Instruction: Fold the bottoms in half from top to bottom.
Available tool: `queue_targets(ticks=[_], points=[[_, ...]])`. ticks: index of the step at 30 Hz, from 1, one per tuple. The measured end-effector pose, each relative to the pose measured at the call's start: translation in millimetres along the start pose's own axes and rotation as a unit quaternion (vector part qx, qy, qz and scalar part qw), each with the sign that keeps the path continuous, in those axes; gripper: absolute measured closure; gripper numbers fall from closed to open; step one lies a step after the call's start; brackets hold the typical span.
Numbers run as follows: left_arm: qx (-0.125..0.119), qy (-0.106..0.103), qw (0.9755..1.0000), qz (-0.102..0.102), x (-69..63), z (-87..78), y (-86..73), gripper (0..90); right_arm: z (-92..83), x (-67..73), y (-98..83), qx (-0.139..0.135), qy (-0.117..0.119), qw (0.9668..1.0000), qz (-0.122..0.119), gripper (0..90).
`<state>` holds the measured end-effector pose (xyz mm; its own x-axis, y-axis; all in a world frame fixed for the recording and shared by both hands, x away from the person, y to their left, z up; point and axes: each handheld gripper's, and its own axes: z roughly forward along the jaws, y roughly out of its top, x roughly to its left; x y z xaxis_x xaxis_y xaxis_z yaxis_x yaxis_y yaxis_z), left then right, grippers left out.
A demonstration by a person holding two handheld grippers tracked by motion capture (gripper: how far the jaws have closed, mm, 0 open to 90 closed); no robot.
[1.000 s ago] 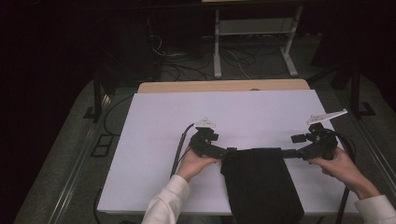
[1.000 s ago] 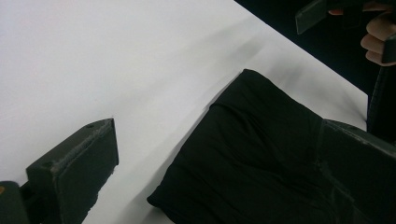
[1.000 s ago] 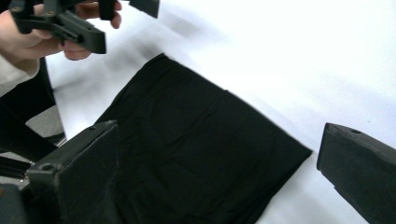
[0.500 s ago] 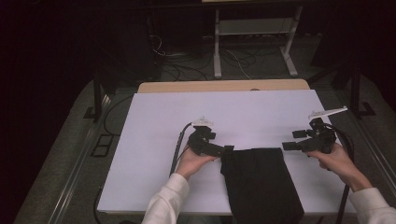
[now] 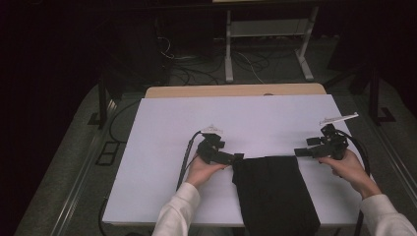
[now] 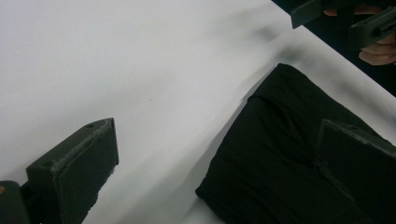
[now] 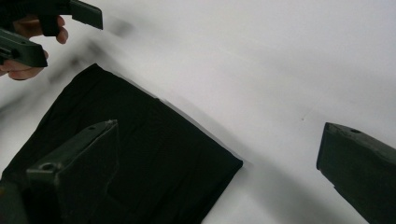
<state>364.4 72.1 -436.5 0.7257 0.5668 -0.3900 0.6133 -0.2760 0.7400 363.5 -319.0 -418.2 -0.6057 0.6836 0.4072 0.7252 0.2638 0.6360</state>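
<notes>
Grippers (image 5: 239, 157) (image 5: 298, 152) open, flanking black cloth (image 5: 273, 194)

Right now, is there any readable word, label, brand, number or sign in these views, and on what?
None: no text reads on the black cloth, the white table, the left gripper or the right gripper.

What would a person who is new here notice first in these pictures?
First, the black folded cloth, lying flat on the near middle of the white table and reaching its near edge. Next, the left gripper at the cloth's far left corner and the right gripper just off its far right corner, both with jaws open.
</notes>
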Motion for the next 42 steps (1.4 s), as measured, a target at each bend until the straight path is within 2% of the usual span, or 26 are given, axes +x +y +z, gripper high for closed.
queue_targets(ticks=[5, 10, 20, 29, 37, 40, 42], points=[[0.018, 0.004, 0.9998, -0.005, 3.8, 2.6, -5.5, 0.0, 6.1, -3.0, -6.4, 0.006, 0.0, 1.0, 0.0, 5.3], [0.027, -0.002, 0.9996, -0.008, 4.6, 5.0, -10.9, 0.2, 9.5, -4.5, -10.6, 0.008, 0.005, 0.9999, 0.001, 13.3], [0.038, -0.02, 0.999, -0.017, 6.9, 5.7, -17.3, 15.9, 20.1, -7.5, -16.5, 0.019, 0.015, 0.9997, 0.004, 21.1], [0.041, -0.041, 0.9982, -0.018, 8.1, 8.5, -18.2, 35.6, 26.8, -10.8, -16.7, 0.034, 0.039, 0.9986, 0.008, 34.7], [0.044, -0.072, 0.9962, -0.023, 9.8, 14.5, -19.8, 52.0, 31.3, -11.7, -15.6, 0.038, 0.054, 0.9978, 0.004, 48.0], [0.046, -0.07, 0.9965, -0.006, 8.5, 16.5, -20.7, 62.8, 33.7, -11.5, -15.8, 0.047, 0.068, 0.9965, 0.004, 57.7], [0.048, -0.077, 0.9959, -0.005, 8.0, 17.3, -21.0, 69.2, 35.7, -11.2, -16.0, 0.055, 0.081, 0.9952, 0.006, 62.1]])
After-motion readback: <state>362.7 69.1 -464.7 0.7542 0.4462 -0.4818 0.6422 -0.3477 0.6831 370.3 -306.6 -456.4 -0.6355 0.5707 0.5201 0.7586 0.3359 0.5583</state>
